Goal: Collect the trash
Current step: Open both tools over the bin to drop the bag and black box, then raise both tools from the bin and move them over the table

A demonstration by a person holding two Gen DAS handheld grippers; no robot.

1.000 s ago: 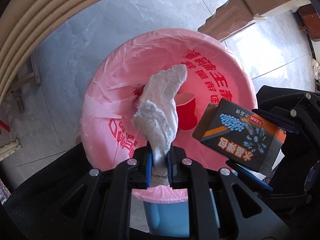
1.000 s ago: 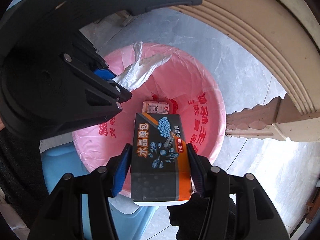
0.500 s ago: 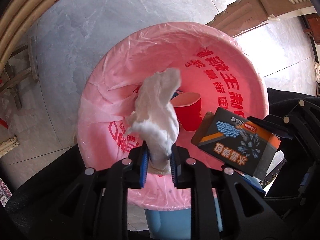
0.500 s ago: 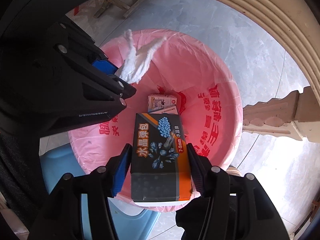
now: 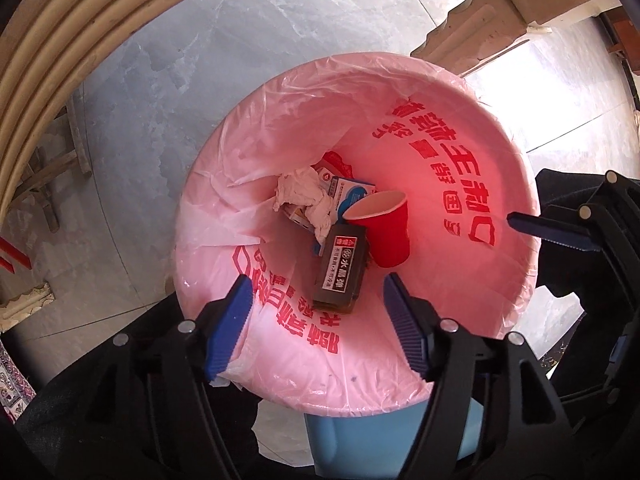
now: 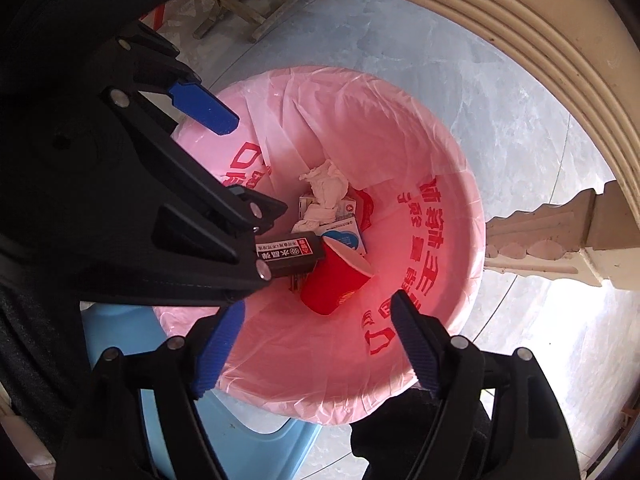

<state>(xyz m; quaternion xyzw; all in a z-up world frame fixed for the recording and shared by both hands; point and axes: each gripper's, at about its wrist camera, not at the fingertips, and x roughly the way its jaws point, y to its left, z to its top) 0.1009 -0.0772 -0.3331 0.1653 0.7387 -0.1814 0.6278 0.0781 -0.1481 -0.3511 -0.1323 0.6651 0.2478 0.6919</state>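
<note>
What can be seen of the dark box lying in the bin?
The dark box is a slim rectangular carton, seemingly cardboard, near black with a red-and-white label of Chinese print and an orange edge. It lies loose at the bottom of the pink bin liner, narrow side up, leaning against the red paper cup; its far end overlaps the crumpled tissue and a blue-and-white carton. No gripper touches it.
</note>
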